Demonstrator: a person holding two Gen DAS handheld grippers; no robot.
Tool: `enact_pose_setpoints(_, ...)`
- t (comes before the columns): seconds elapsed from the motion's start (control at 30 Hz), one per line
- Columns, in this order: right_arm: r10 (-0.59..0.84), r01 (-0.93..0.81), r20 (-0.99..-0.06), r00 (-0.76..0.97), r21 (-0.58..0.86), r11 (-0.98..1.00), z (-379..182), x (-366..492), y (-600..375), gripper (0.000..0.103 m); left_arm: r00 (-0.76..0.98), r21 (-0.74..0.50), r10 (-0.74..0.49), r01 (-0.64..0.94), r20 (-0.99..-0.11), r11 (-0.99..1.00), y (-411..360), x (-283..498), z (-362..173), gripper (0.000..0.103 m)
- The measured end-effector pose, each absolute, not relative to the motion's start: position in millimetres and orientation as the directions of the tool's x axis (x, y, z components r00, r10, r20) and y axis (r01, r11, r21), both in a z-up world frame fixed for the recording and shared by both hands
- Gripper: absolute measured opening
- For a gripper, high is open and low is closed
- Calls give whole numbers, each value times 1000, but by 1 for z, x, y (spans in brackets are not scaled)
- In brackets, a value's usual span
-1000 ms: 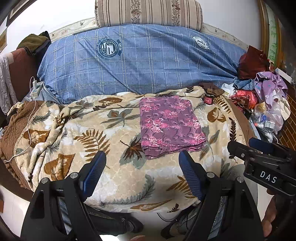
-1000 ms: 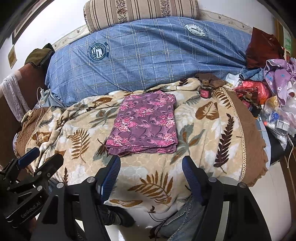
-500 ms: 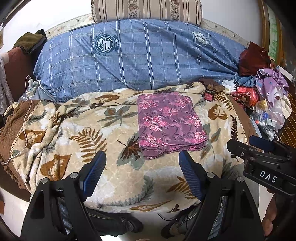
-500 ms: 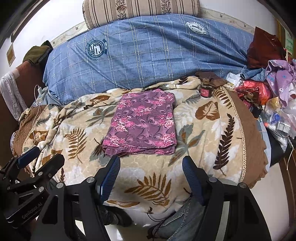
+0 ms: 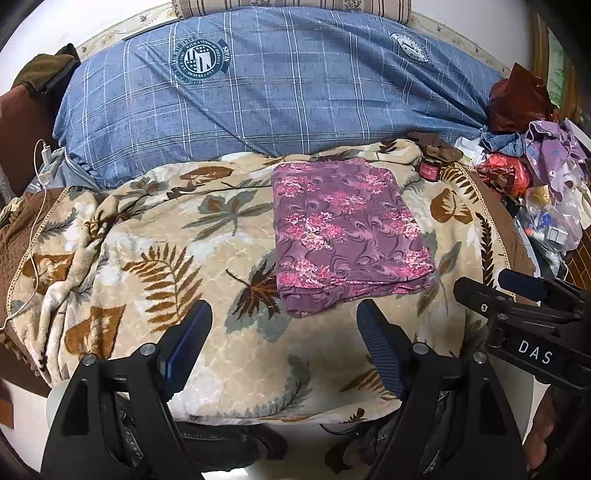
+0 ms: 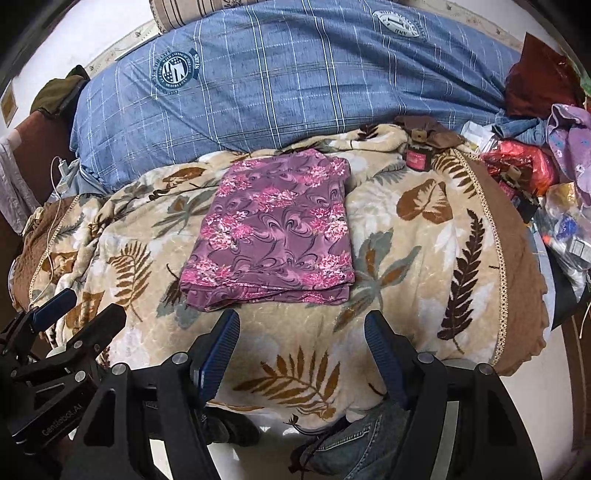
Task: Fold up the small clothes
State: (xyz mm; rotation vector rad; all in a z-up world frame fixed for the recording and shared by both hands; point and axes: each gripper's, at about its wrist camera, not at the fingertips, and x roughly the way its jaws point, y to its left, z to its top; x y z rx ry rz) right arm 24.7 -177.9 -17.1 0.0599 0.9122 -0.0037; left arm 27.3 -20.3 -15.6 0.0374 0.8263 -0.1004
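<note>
1. Bed against a pale wall. A cream blanket [image 5: 155,266] with brown and grey leaf print covers the near part; a blue plaid duvet [image 5: 280,92] is bunched behind it, at 12 o'clock in both views, with a striped bolster [image 5: 295,5] above.
2. Folded purple floral cloth [image 5: 347,232] lies flat on the blanket, a neat rectangle, layered edge facing the cameras. In the left wrist view it sits at about 1 o'clock from frame centre; in the right wrist view [image 6: 273,232] near centre, slightly toward 11 o'clock.
3. Left gripper [image 5: 284,317]: points forward and down at the bed, jaws spread wide, nothing between them. Blue pads hang over bare blanket, just short of the cloth's near edge; right pad nearest its near right corner. No contact visible.
4. Right gripper [image 6: 301,328]: same downward tilt, jaws spread, empty. Its left pad sits just beside the cloth's near edge; whether it touches, cannot tell.
5. Each gripper shows in the other's view: right one at 4 o'clock [image 5: 517,295], left one at 8 o'clock [image 6: 74,314].
6. Small red jar [image 6: 417,157] at 1 o'clock, beyond the cloth, apart from it. Heap of clothes and bags [image 5: 546,173] at 3 o'clock, off the blanket's edge.
7. Jeans [image 6: 354,443] visible below the bed edge, at 6 o'clock.
</note>
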Motion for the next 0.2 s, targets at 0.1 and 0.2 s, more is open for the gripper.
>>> enact_pose_setpoints(0.1,27,31,-790,612,57,998,-19,29,-179,72,675,-11,-85,113,-733,993,-21,31,-17,81)
enact_pose_setpoints(0.2,29,33,-789,614,63,998,-20,32,-181,72,668,-17,-84,107,-740,994,-19,35,-20,81)
